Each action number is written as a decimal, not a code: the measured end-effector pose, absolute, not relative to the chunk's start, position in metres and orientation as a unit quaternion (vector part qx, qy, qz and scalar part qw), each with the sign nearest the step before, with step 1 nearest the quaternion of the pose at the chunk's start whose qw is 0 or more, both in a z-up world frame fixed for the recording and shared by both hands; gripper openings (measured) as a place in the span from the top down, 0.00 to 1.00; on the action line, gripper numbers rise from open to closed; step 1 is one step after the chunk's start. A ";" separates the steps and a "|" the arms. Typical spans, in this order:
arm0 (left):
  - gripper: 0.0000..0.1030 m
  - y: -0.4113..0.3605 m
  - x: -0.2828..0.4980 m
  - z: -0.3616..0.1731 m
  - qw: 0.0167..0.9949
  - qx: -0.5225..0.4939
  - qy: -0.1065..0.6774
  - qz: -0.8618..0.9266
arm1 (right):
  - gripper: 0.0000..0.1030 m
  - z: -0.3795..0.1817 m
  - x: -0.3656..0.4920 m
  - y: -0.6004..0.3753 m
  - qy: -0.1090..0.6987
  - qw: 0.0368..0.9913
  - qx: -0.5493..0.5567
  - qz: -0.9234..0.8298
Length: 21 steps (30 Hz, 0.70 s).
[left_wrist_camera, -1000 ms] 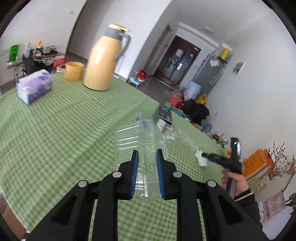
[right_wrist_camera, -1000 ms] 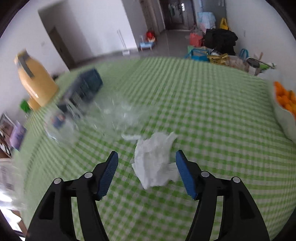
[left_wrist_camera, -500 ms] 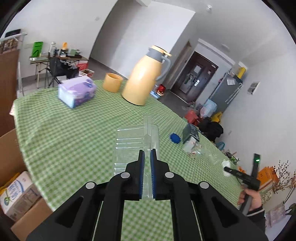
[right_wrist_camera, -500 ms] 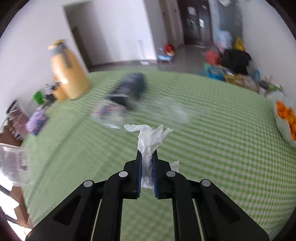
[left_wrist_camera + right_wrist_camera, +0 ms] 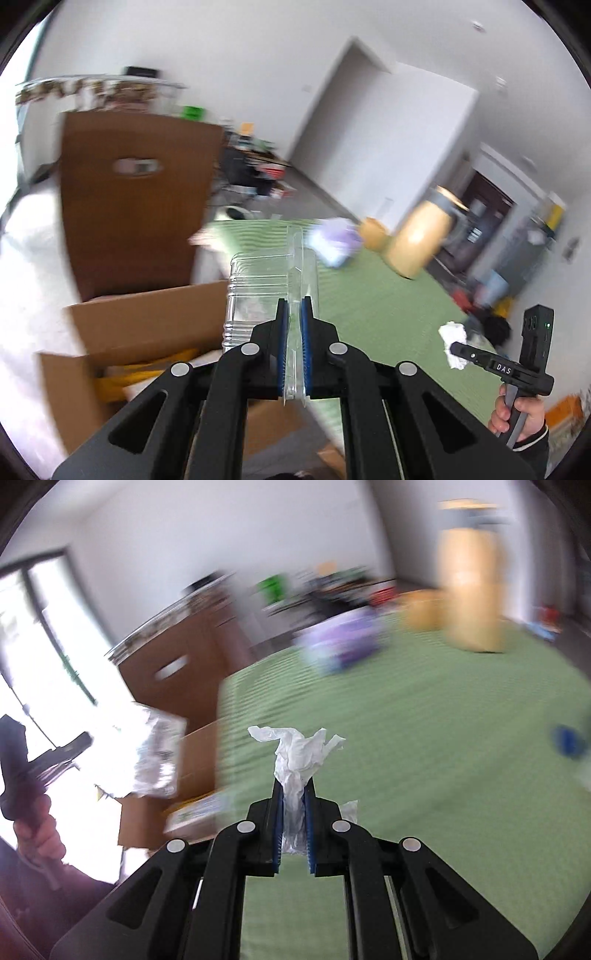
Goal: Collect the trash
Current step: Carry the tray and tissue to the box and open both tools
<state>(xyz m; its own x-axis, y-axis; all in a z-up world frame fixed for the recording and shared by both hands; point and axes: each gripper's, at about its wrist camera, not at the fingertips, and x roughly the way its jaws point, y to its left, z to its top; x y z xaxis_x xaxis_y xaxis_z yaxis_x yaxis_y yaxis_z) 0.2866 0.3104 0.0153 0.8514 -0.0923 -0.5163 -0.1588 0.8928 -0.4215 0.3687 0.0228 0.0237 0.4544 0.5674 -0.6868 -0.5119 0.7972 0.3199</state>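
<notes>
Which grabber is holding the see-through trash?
The left gripper: it pinches the clear plastic container. The right gripper pinches crumpled white tissue instead.

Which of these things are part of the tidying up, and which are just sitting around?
Part of the job:
- clear plastic container, pinched in the left gripper
- crumpled tissue, pinched in the right gripper
- cardboard box beside the table, probably where the trash goes

Just lying about:
- yellow thermos
- purple tissue pack
- brown cabinet
</notes>
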 end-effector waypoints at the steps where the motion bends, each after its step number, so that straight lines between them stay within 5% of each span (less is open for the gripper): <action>1: 0.96 0.330 0.275 0.009 0.930 -0.238 0.276 0.040 | 0.90 0.018 0.371 0.054 0.424 0.837 0.023 0.345; 13: 0.96 0.425 0.218 -0.047 0.896 -0.255 0.330 0.151 | 0.88 -0.068 0.394 0.274 0.520 0.743 -0.107 0.407; 16: 0.96 0.427 0.219 -0.061 0.887 -0.238 0.355 0.175 | 0.77 -0.075 0.398 0.283 0.525 0.748 -0.115 0.390; 19: 0.96 0.420 0.227 -0.075 0.879 -0.205 0.377 0.209 | 0.47 -0.074 0.402 0.289 0.523 0.754 -0.106 0.383; 21: 0.95 0.416 0.234 -0.078 0.875 -0.195 0.385 0.220 | 0.47 -0.071 0.407 0.297 0.519 0.759 -0.110 0.377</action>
